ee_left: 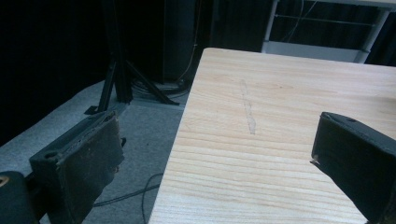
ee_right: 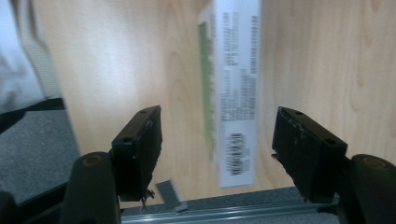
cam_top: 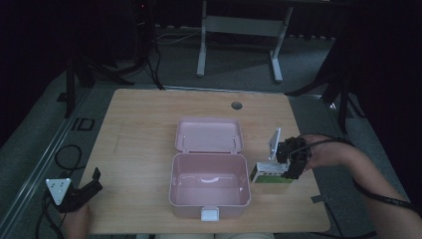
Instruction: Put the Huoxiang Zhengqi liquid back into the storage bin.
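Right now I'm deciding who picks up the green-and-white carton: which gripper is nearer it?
Right. The right gripper hovers directly over the carton, jaws open; the left gripper sits far across the pink box.

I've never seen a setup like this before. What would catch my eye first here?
An open pink plastic box sits mid-table, its lid folded back. Just to its right lies a green-and-white carton, with the right hand-held gripper poised over it, jaws apart around it without touching. The left hand-held gripper waits open at the wooden table's near left edge.
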{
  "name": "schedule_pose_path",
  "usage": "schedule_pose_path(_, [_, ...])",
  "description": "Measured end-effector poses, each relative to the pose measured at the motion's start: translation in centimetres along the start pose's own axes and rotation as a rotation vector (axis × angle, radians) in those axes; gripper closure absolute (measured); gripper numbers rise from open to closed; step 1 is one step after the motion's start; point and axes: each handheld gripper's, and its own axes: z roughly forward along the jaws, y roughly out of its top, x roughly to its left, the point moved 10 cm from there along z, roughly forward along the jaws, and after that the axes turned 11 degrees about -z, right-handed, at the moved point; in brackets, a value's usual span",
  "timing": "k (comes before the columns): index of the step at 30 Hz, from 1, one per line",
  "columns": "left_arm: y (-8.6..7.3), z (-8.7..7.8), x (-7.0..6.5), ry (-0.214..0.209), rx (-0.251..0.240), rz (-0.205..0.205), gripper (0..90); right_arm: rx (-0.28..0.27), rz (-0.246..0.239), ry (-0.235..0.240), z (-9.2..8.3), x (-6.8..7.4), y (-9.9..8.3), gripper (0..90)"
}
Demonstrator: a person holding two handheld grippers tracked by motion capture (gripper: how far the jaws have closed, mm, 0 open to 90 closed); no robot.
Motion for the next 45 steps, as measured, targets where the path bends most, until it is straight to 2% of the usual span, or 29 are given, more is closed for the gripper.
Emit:
schedule_pose_path(4, [0.0,0.0,0.0,-0.001,0.001,0.000,2.1,0.017,-0.001,-0.002,0.8,-1.1,-0.6,37.3])
schedule_pose_path(5, [0.0,0.0,0.0,-0.001,0.002,0.000,2.1,0.038,-0.001,0.005,1.5,-1.4,-0.9,37.5])
schedule_pose_path(10, [0.0,0.0,0.0,-0.001,0.002,0.001,2.1,0.033,0.018,0.028,3.1,-1.9,-1.0,38.8])
schedule_pose_path(11, [-0.1,0.0,-0.1,-0.002,0.005,0.004,2.1,0.035,0.018,0.045,3.7,-1.9,-1.0,40.0])
schedule_pose_path(13, [-0.1,0.0,-0.1,-0.002,0.004,0.004,2.1,0.031,0.009,0.041,4.1,-2.0,-0.9,42.1])
schedule_pose_path(15, [-0.1,0.1,-0.1,-0.003,0.006,0.005,2.1,0.021,0.016,0.053,4.3,-1.9,-0.8,43.4])
schedule_pose_path(16, [-0.1,0.1,-0.1,-0.001,0.007,0.006,2.1,0.013,0.010,0.063,5.2,-2.0,-0.5,46.8])
schedule_pose_path(18, [-0.1,0.1,-0.1,-0.003,0.008,0.006,2.1,0.011,0.012,0.072,5.4,-2.0,-0.4,46.8])
schedule_pose_path(19, [-0.1,0.1,-0.1,-0.003,0.009,0.007,2.1,0.019,0.008,0.080,6.1,-2.0,-0.4,48.9])
schedule_pose_path(23, [-0.1,0.1,-0.1,-0.004,0.009,0.006,2.1,0.028,0.003,0.082,6.9,-1.9,-0.4,50.9])
schedule_pose_path(27, [-0.1,0.1,-0.1,-0.005,0.010,0.007,2.1,0.040,-0.010,0.098,8.2,-1.5,-0.5,58.8])
schedule_pose_path(38, [-0.2,0.1,-0.1,-0.004,0.019,0.011,2.1,0.043,-0.012,0.102,8.2,-1.2,-0.4,62.6])
schedule_pose_path(41, [-0.2,0.1,-0.1,-0.004,0.020,0.012,2.1,0.025,0.004,0.108,7.3,-1.1,-0.2,62.7])
schedule_pose_path(45, [-0.2,0.1,-0.1,-0.003,0.019,0.011,2.1,0.049,-0.003,0.120,6.1,-0.7,-0.3,62.7])
